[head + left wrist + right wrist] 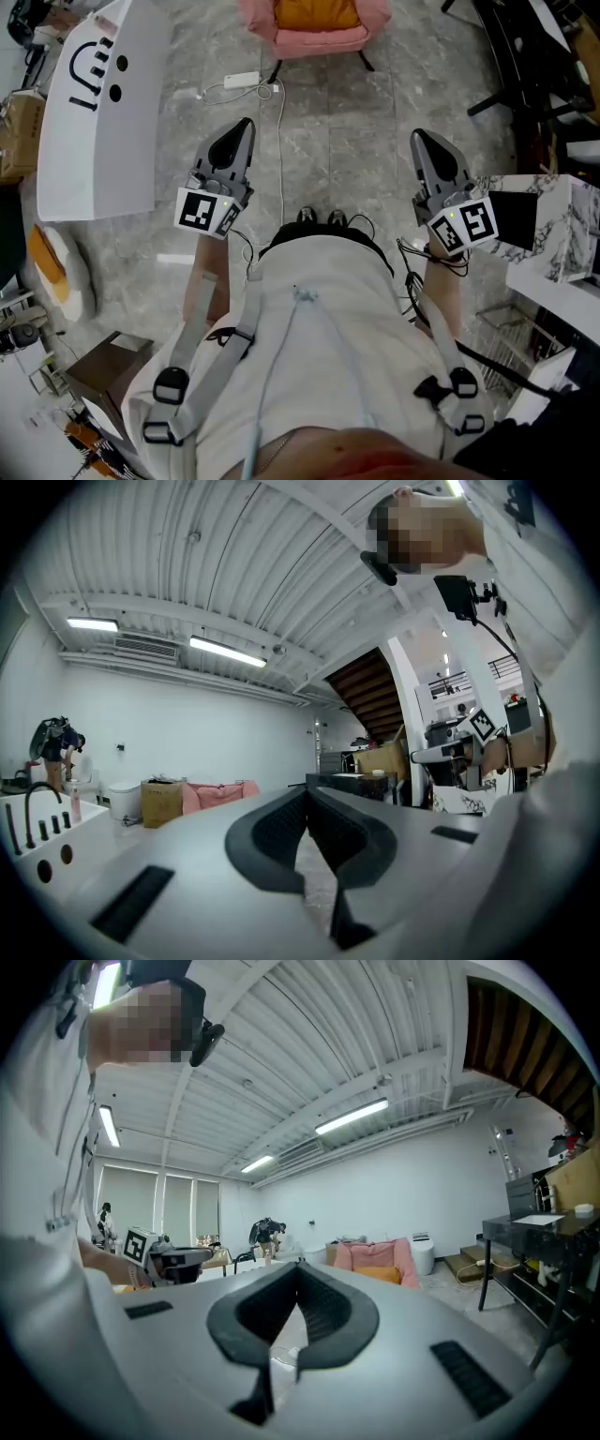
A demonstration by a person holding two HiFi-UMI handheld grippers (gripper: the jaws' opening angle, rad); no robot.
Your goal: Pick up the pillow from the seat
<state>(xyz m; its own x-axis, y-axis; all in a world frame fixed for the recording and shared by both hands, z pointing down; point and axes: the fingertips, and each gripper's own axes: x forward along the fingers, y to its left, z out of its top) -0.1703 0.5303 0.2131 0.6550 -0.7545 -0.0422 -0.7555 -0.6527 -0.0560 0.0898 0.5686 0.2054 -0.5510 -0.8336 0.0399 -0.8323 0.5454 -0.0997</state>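
An orange pillow (316, 13) lies on the seat of a pink armchair (319, 39) at the top middle of the head view, well ahead of both grippers. In the right gripper view the same pillow (377, 1275) shows small on the pink chair (375, 1258) across the room. My left gripper (246, 123) is held up at chest height with its jaws shut and nothing between them. At the same height my right gripper (415, 136) is shut and empty too. The left gripper view catches only the armchair (214, 794), far off at the left.
A white table with a face mark (103, 103) stands at the left. A white power strip and cable (246, 82) lie on the grey floor before the chair. A marble-topped counter (553, 239) is at the right, black frames (525, 56) at the upper right.
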